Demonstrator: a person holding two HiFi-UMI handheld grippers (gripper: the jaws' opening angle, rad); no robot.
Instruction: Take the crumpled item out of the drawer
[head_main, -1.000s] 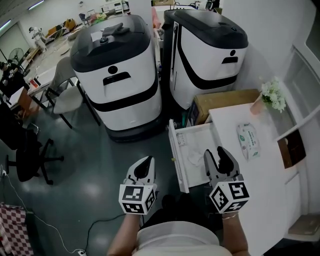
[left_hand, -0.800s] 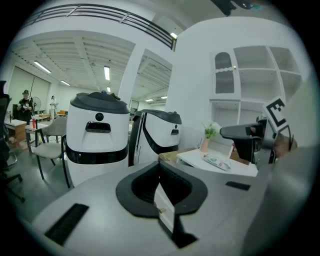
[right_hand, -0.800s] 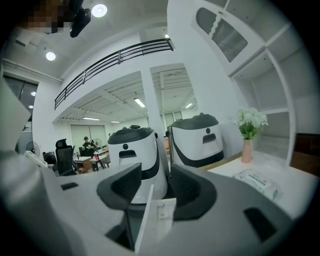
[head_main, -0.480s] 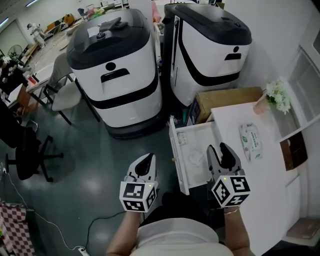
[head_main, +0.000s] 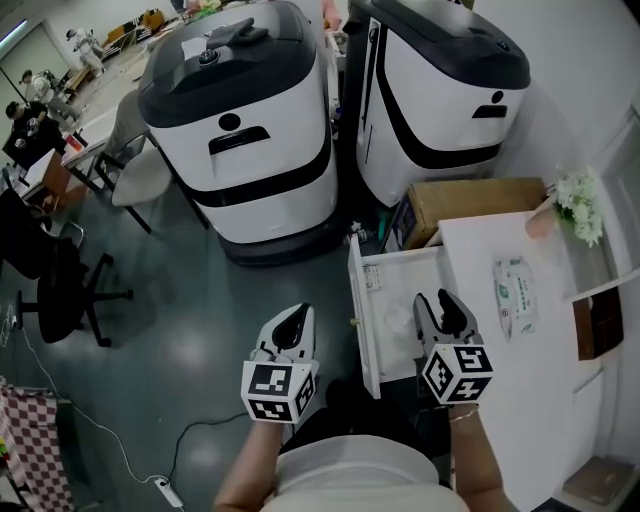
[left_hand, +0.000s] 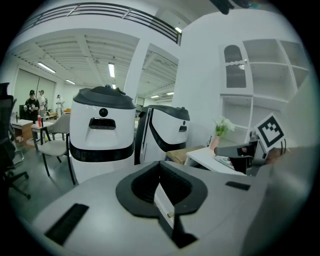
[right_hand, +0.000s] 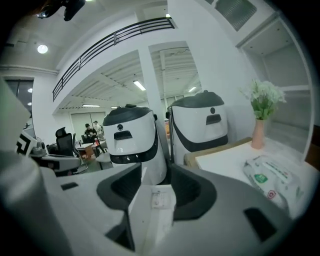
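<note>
A white drawer (head_main: 357, 290) stands pulled out from the desk's left side. A pale crumpled item (head_main: 392, 318) lies inside it. My right gripper (head_main: 438, 303) hovers over the drawer's near right part, just right of the crumpled item. Its jaws are apart and hold nothing. In the right gripper view the right gripper (right_hand: 152, 200) shows a strip of the drawer (right_hand: 150, 212) with a sticker through the gap. My left gripper (head_main: 291, 318) hangs over the floor left of the drawer. The left gripper (left_hand: 162, 192) has a narrow gap and is empty.
Two large white-and-black machines (head_main: 240, 130) (head_main: 450, 90) stand ahead. A cardboard box (head_main: 470, 200) sits behind the drawer. The white desk (head_main: 520, 390) carries a wipes pack (head_main: 514, 295) and a flower vase (head_main: 580, 205). An office chair (head_main: 70, 290) and a cable (head_main: 150, 470) are at the left.
The head view has shifted, so the scene sits slightly further right and lower. Both grippers keep nearly the same places. Nothing was taken hold of.
</note>
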